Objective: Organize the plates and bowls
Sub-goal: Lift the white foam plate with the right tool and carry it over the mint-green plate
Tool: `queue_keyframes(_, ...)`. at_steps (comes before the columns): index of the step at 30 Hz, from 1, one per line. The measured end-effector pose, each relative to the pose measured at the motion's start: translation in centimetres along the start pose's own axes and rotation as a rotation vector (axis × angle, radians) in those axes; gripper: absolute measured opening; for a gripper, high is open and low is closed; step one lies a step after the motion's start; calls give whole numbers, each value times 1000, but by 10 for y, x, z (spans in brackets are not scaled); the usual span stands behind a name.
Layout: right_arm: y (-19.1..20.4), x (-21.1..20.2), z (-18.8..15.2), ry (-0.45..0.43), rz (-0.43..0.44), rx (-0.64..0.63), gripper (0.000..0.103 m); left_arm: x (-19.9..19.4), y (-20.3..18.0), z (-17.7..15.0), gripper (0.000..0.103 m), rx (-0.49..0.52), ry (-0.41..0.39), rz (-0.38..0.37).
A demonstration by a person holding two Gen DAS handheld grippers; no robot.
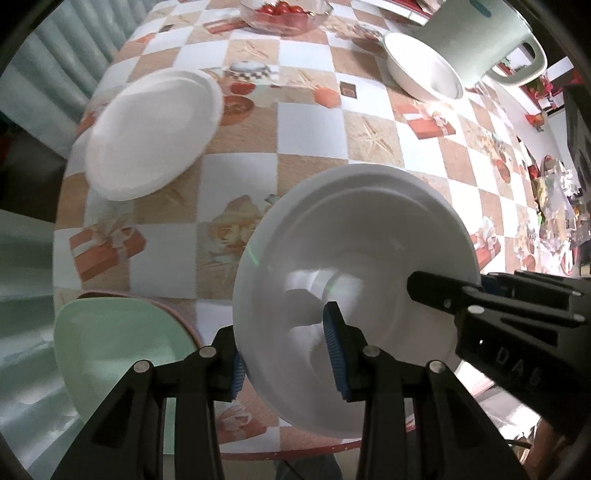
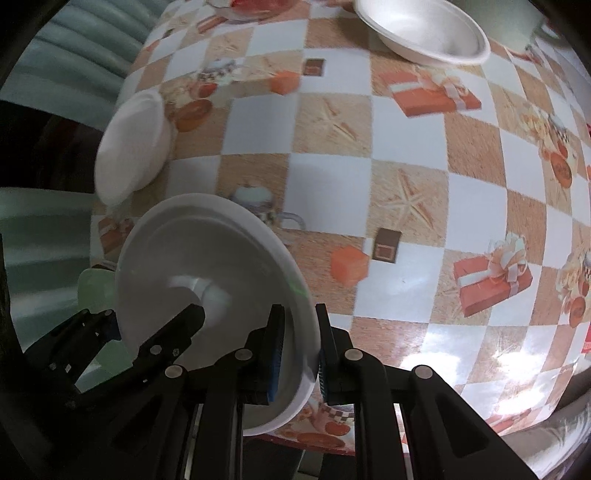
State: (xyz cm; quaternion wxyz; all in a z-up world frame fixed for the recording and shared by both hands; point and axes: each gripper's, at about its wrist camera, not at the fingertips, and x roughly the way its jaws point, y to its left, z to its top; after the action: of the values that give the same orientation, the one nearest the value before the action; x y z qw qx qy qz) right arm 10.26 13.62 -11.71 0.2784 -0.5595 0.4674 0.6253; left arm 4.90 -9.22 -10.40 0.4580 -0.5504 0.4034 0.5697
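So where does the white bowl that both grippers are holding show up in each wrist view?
Left wrist view: the white bowl fills the lower centre, its rim clamped by the left gripper, with the right gripper reaching in from the right.
Right wrist view: the bowl sits lower left, its rim clamped by the right gripper.
Shared landmark: the white plate, lying on the table, upper left in both.

A home dining spot: a table spread with a checked tablecloth [image 1: 314, 122] printed with gift boxes and teapots. On it lie white plates [image 1: 155, 133], a white bowl [image 1: 424, 70], a glass bowl of tomatoes [image 1: 282, 14] at the far edge and a pale jug [image 1: 491, 40] far right
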Motion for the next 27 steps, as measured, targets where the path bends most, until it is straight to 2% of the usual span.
queue_keyframes(4, 19, -10, 7, -19, 5, -31, 18, -27, 23, 23, 40, -36, -14, 6)
queue_keyframes(7, 31, -14, 11, -32, 11, -56, 18, -25, 34, 45, 40, -69, -32, 10)
queue_keyframes(17, 79, -22, 39, -59, 42, -137, 18, -39, 72, 76, 40, -165, -97, 54)
queue_keyframes(27, 111, -17, 72, -59, 39, -203, 18, -43, 107, 108, 40, -250, -127, 74)
